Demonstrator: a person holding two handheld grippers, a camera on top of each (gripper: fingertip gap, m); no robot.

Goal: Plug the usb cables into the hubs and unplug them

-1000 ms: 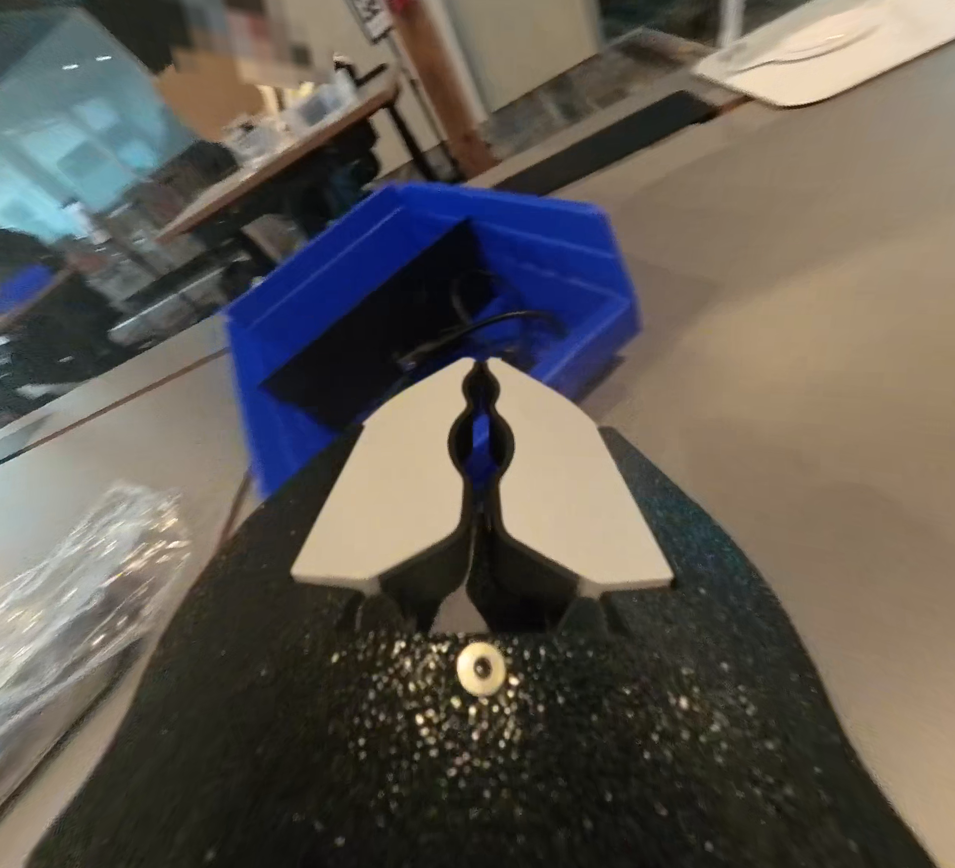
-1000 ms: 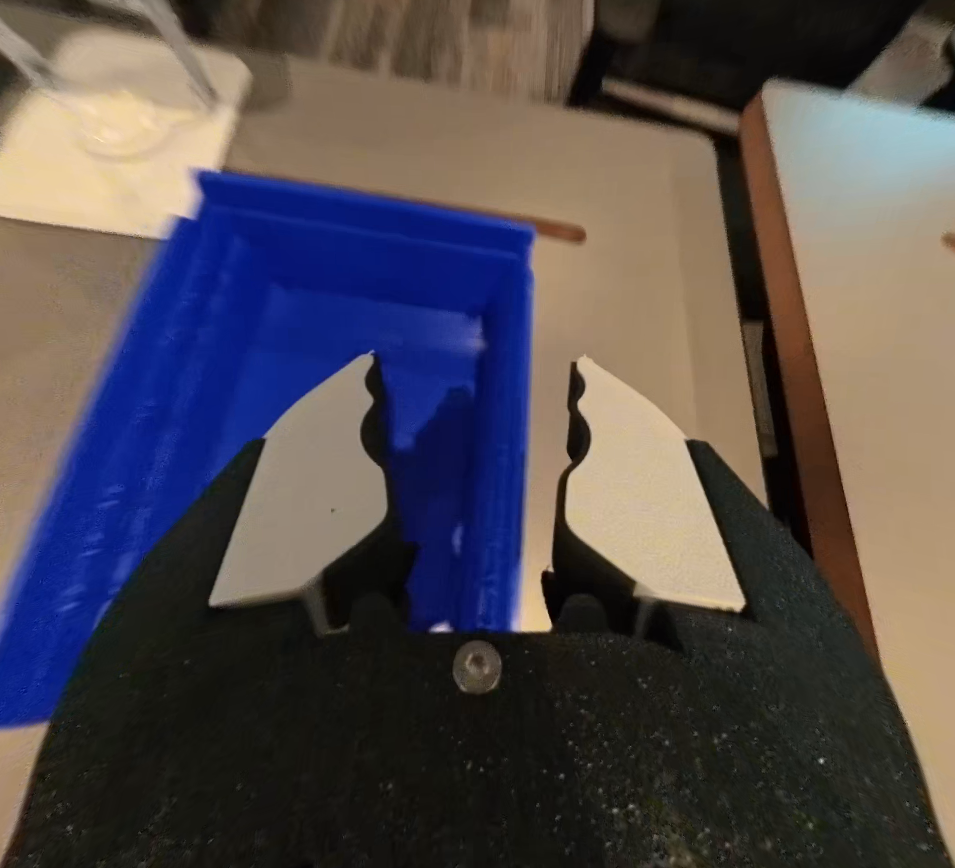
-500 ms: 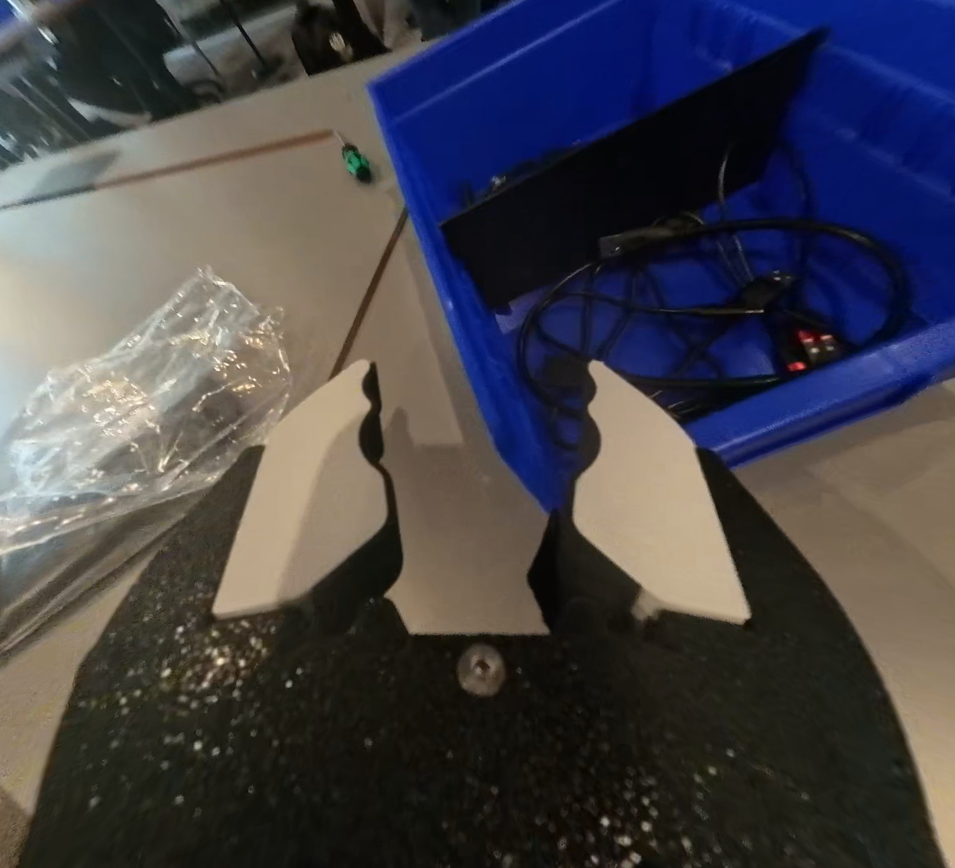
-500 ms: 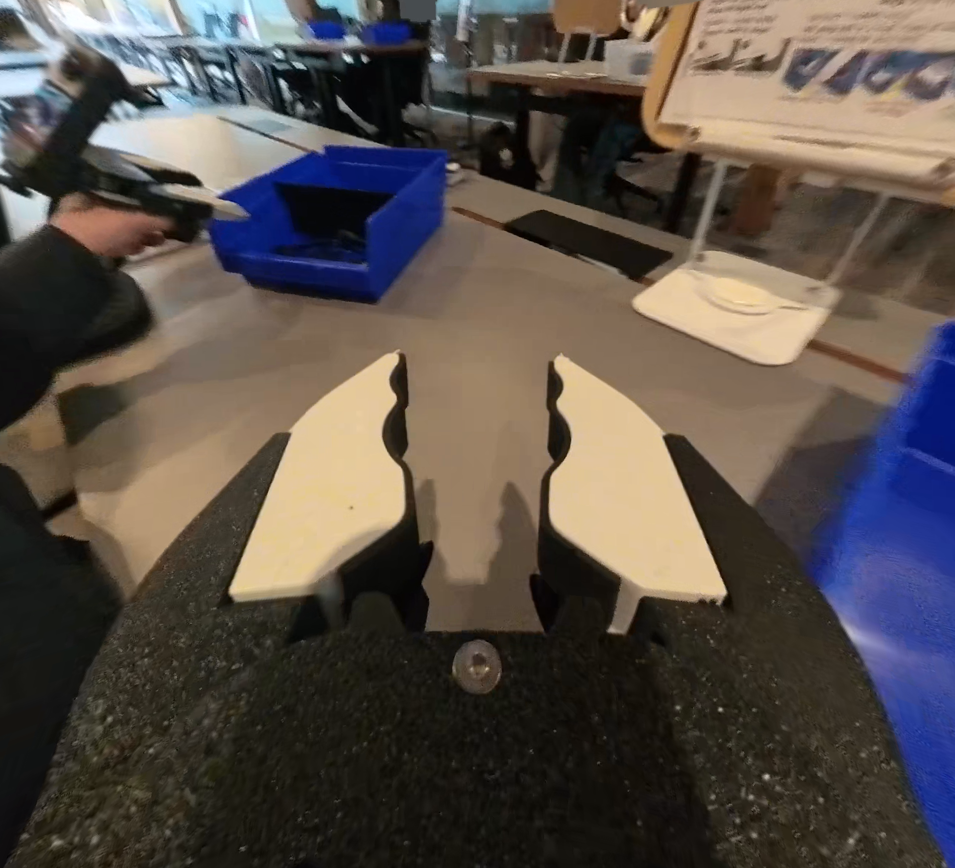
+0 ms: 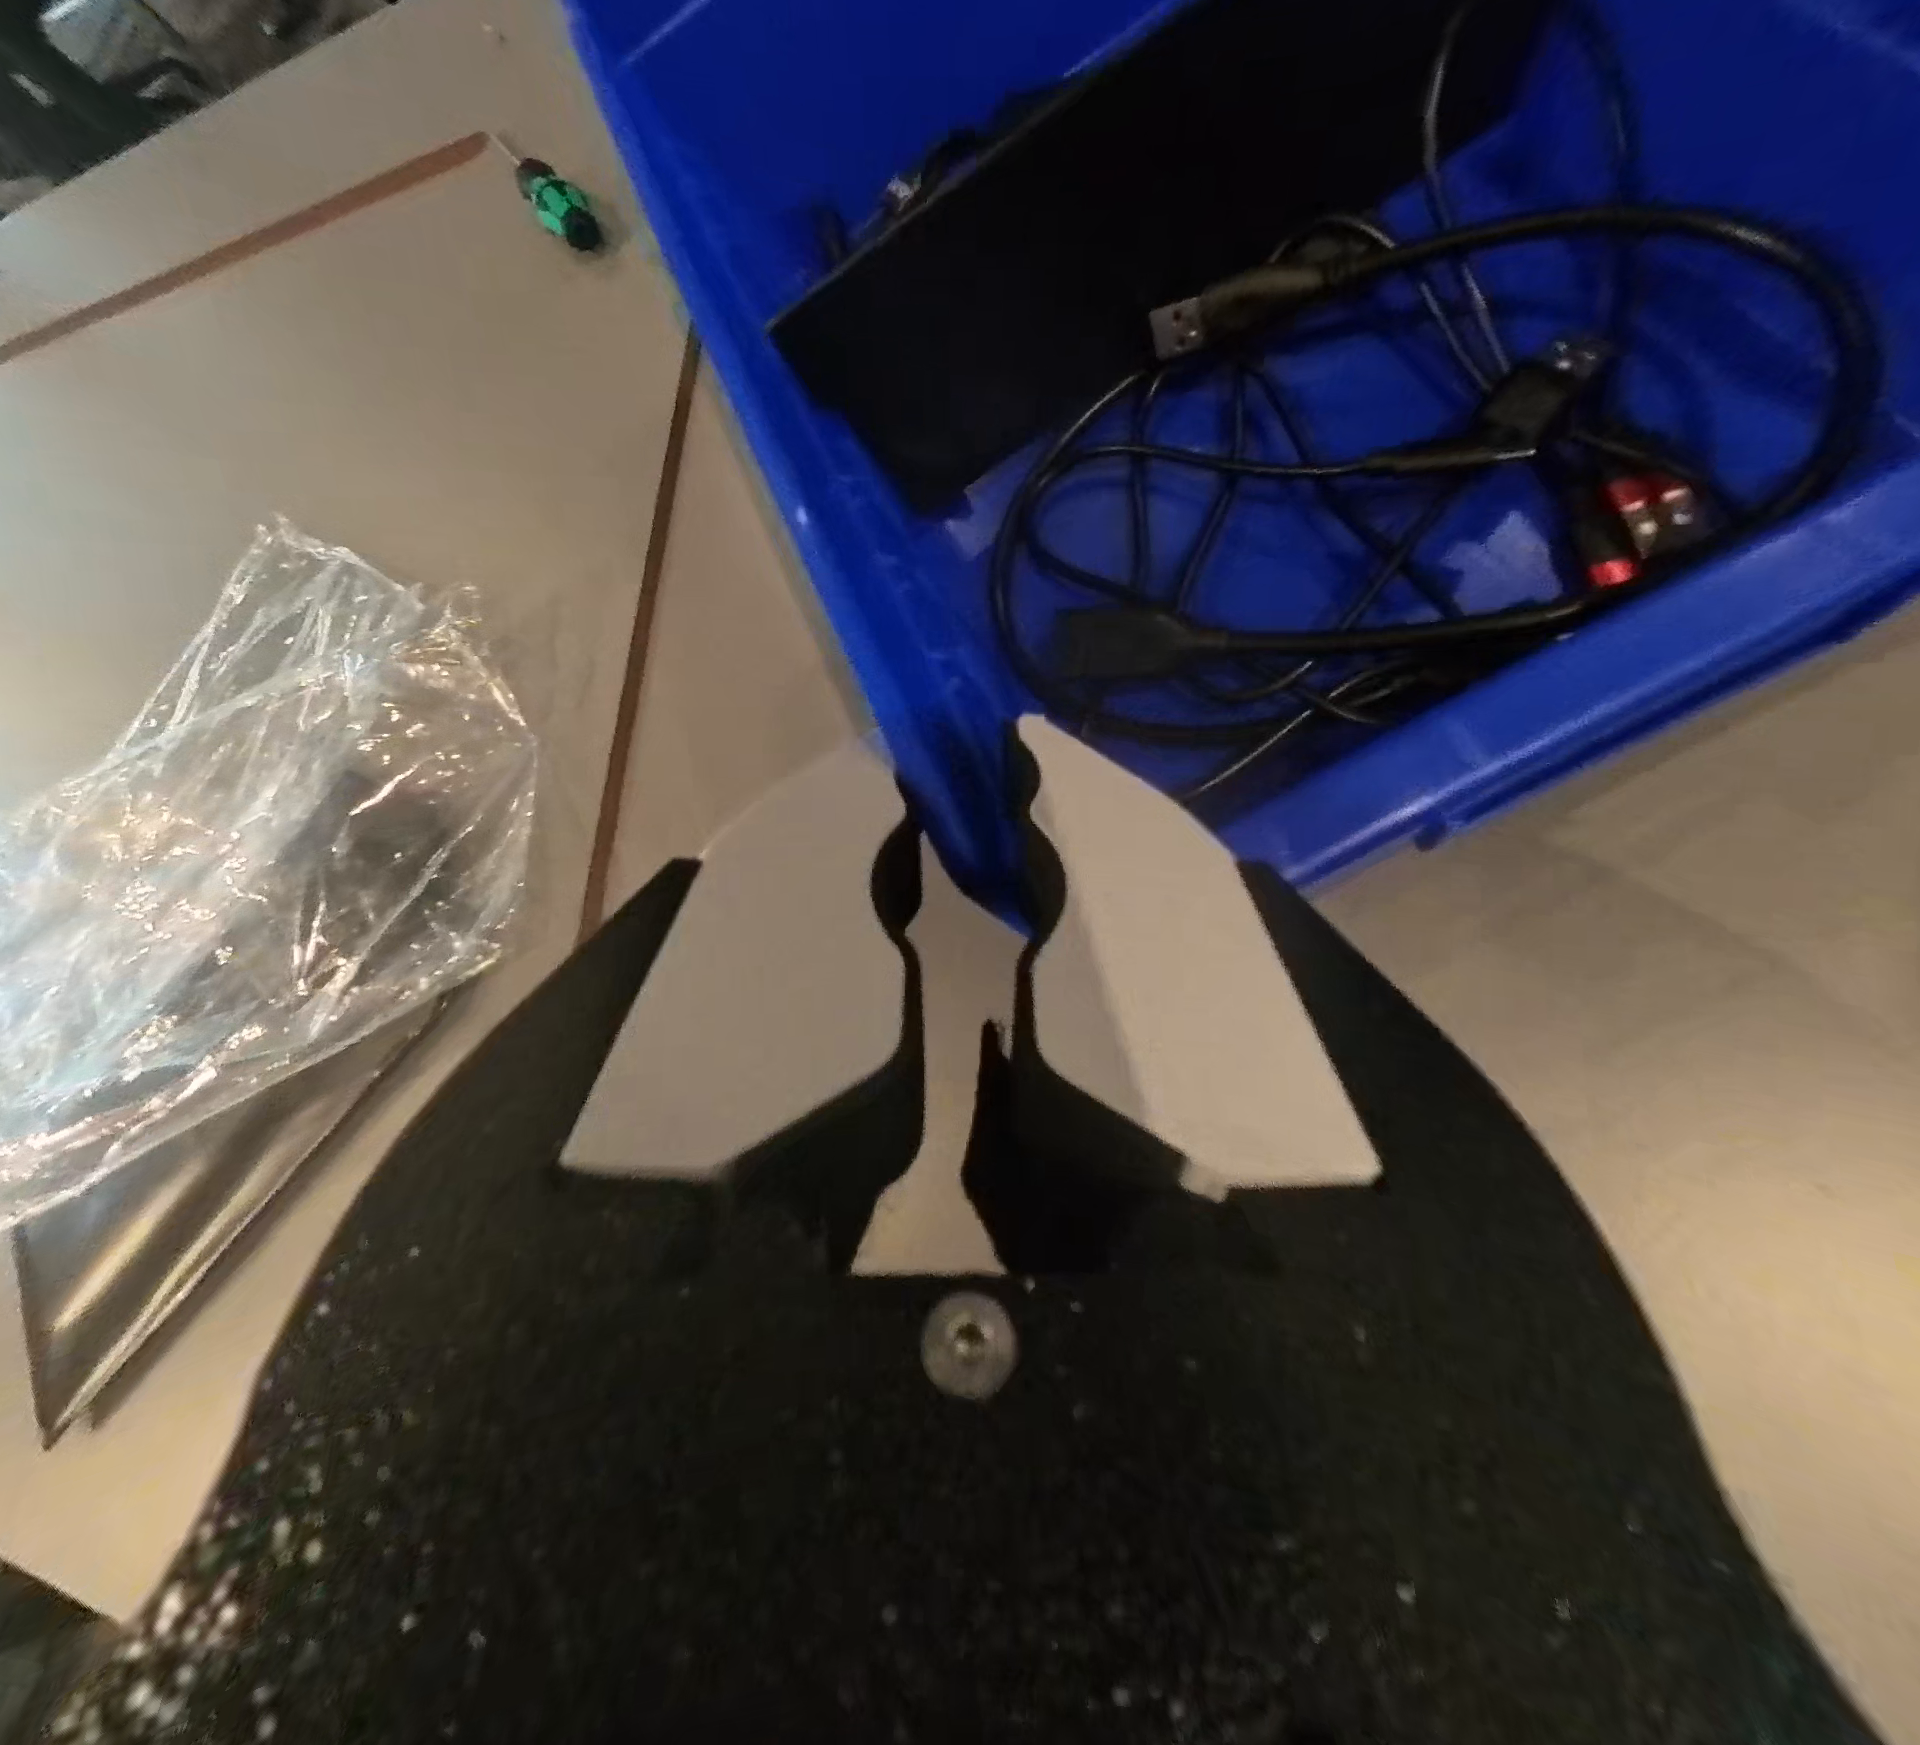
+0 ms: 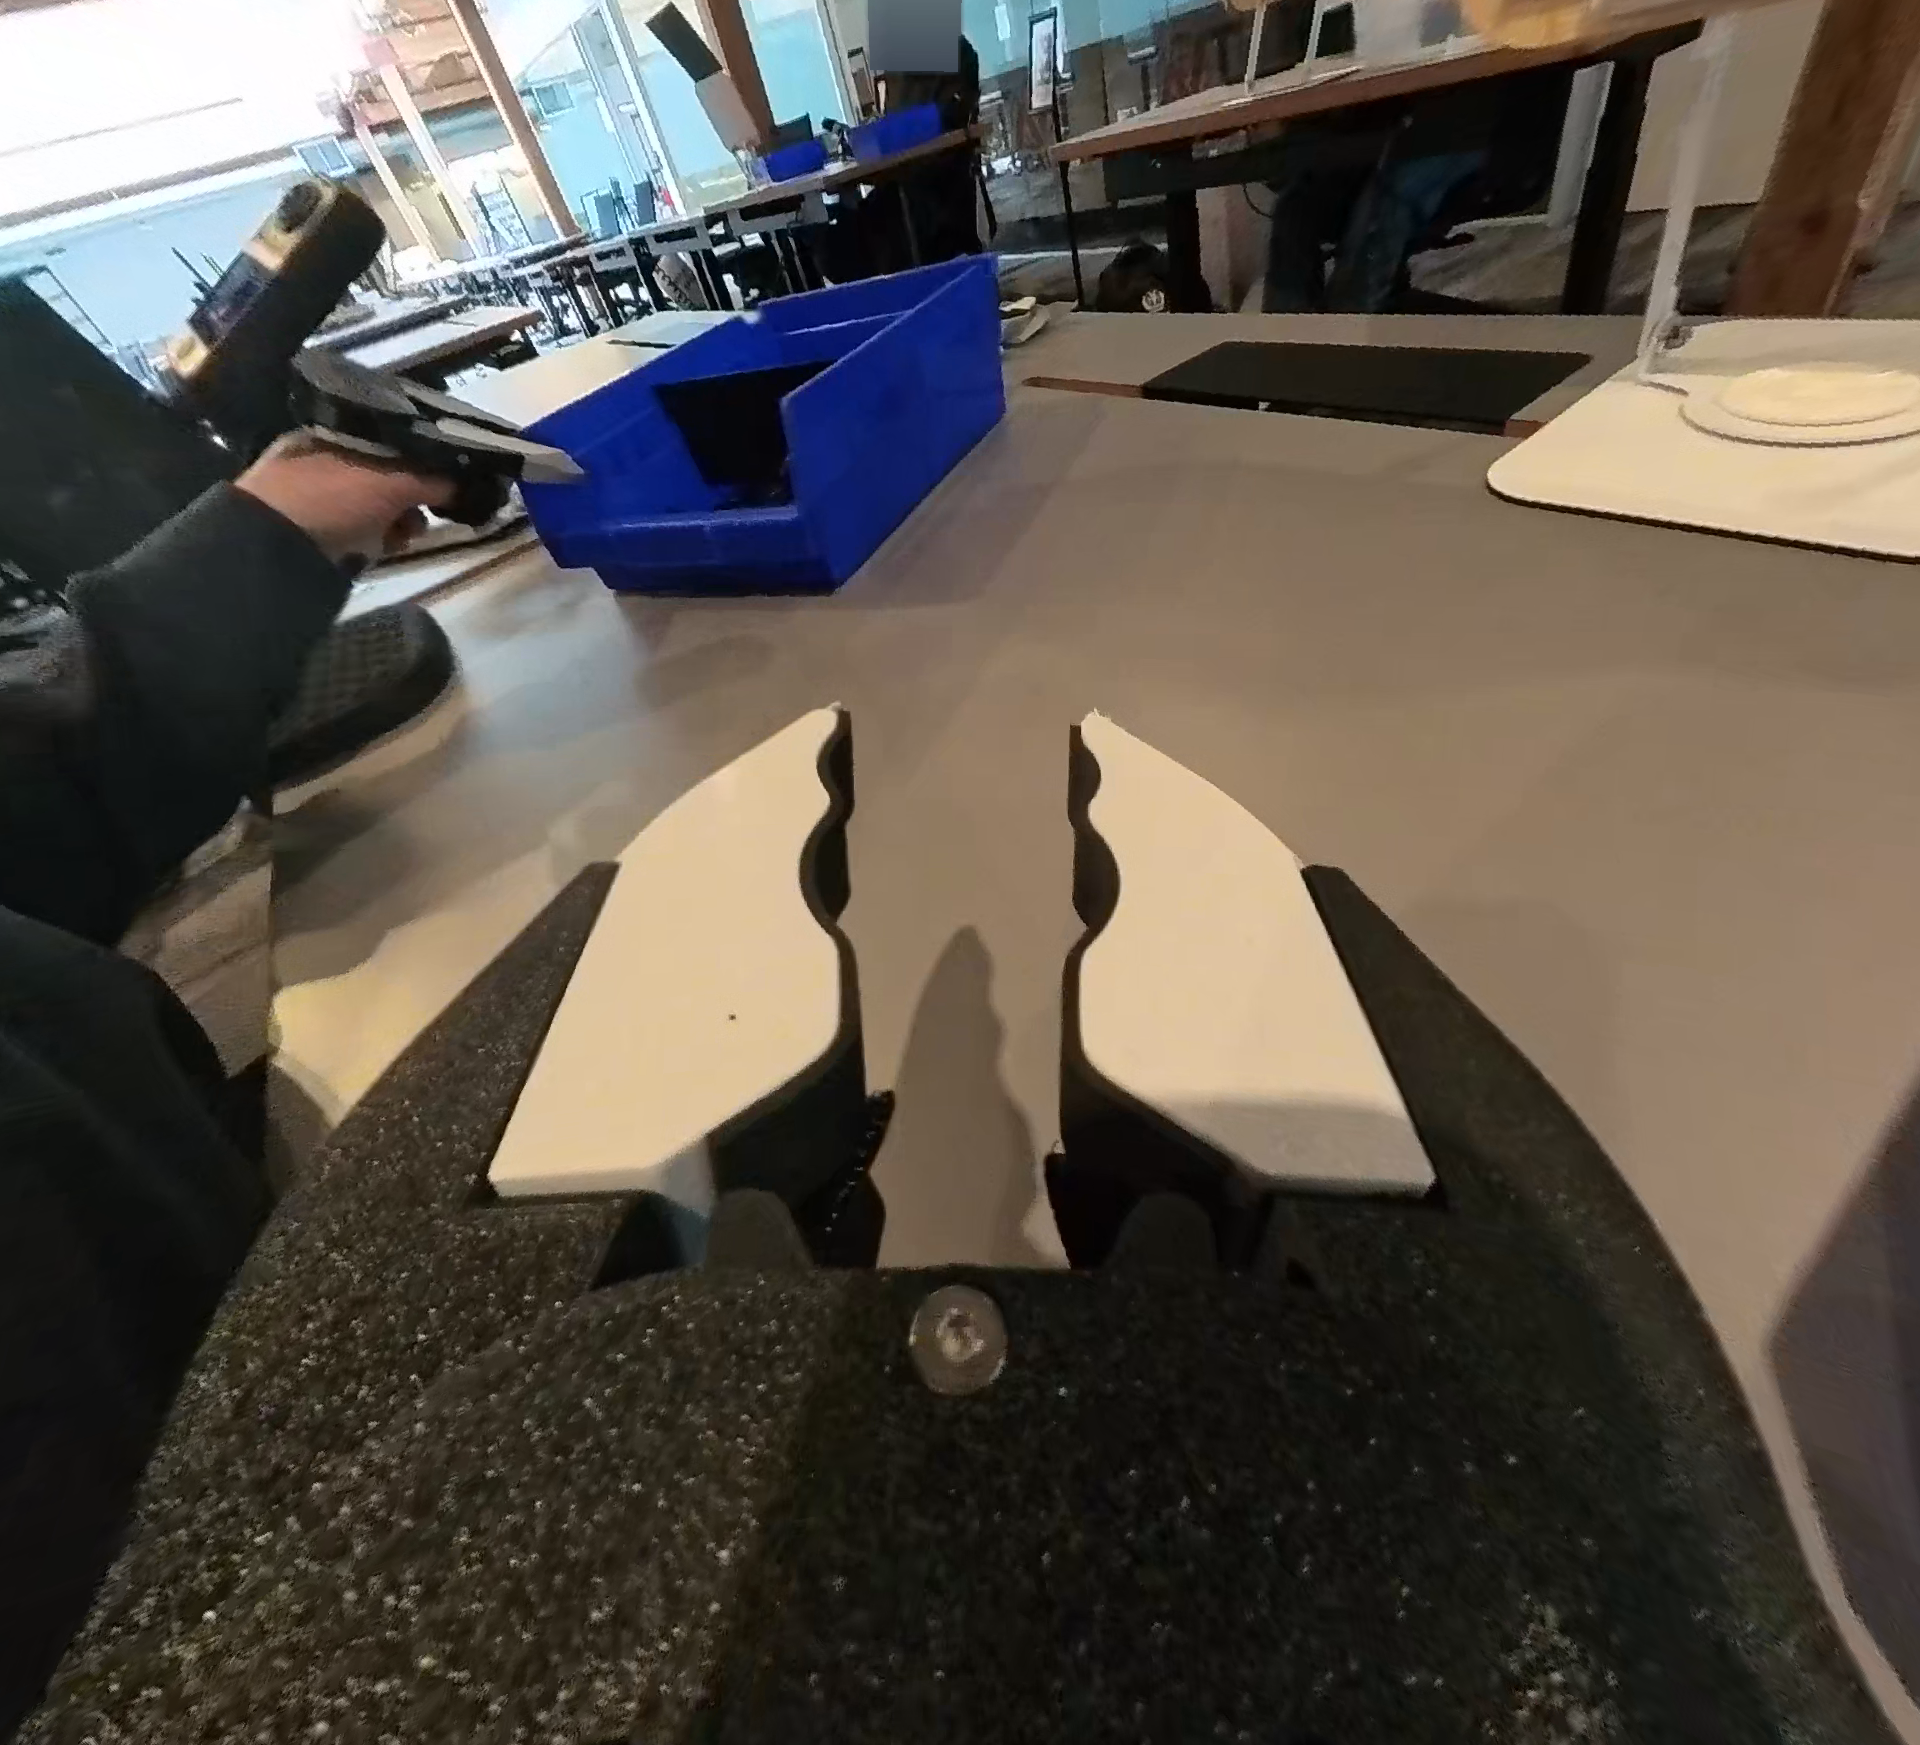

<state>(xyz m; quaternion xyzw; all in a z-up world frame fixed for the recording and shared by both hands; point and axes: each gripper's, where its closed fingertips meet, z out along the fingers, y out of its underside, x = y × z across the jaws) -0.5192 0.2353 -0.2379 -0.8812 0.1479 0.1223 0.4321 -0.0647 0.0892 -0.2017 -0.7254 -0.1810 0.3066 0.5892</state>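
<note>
A blue bin [image 5: 727,241] stands on the grey table and holds a tangle of black USB cables [image 5: 1455,490], a silver USB plug [image 5: 1184,329], red-tipped plugs [image 5: 1631,521] and a black flat panel [image 5: 1143,189]. My left gripper [image 5: 951,750] is closed down to a narrow gap around the bin's near corner. In the right wrist view the same left gripper [image 6: 540,464] touches the corner of the bin [image 6: 883,448]. My right gripper [image 6: 961,729] is open and empty, low over bare table, well away from the bin.
A crumpled clear plastic bag [image 5: 229,822] lies left of the bin and a green-handled screwdriver [image 5: 556,204] lies behind it. A black mat [image 6: 1361,381] and a white stand base [image 6: 1714,469] sit at the far right. A person's hand [image 6: 332,500] holds the left gripper.
My left gripper moved in to the bin's near corner and its jaws narrowed from wide open. The right gripper stayed open and its view settled facing the bin across the table.
</note>
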